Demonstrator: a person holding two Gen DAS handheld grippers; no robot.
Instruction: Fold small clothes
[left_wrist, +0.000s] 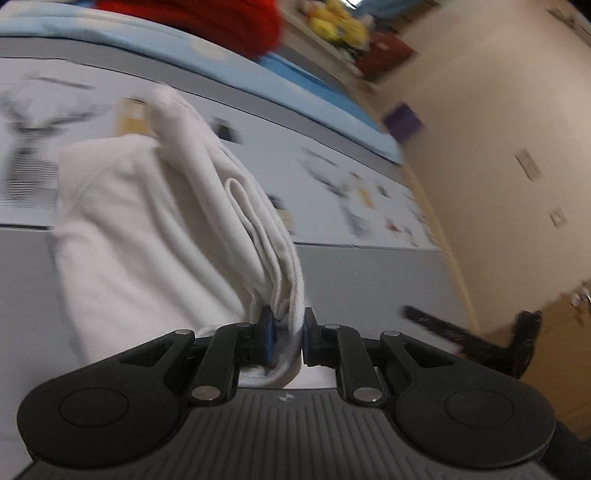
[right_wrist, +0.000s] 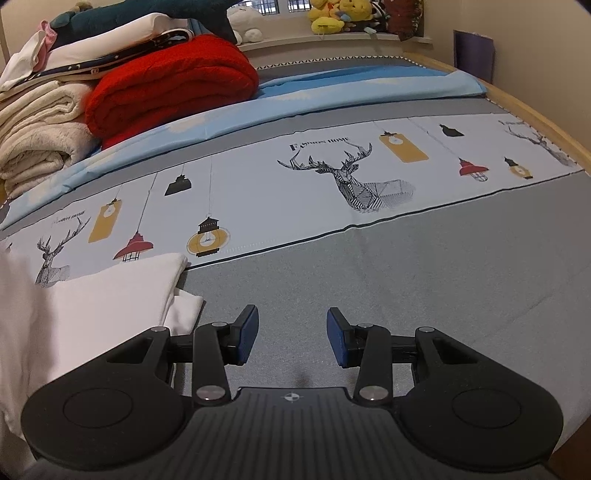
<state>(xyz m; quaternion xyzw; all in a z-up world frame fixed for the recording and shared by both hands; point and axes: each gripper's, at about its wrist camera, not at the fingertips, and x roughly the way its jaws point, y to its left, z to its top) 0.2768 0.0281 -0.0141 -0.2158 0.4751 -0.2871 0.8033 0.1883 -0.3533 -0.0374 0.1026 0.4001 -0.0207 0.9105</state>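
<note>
White garment (left_wrist: 147, 236): bunched folds pinched at one gathered edge, the rest hanging and trailing away from the left gripper over the bed; in the right wrist view it lies flat at the left (right_wrist: 110, 295), on the grey band of the sheet.
Left gripper (left_wrist: 289, 334): closed on the garment's layered edge, blue pads pressing the cloth from both sides.
Right gripper (right_wrist: 291, 338): jaws spread wide, nothing between them, hovering over the grey sheet just right of the garment.
Bed sheet (right_wrist: 369, 258): grey with a white strip printed with deer heads and lanterns.
Red blanket (right_wrist: 173, 85): folded, farther back beside stacked cream towels (right_wrist: 37, 136).
Yellow plush toys (right_wrist: 336, 14): on the far ledge.
</note>
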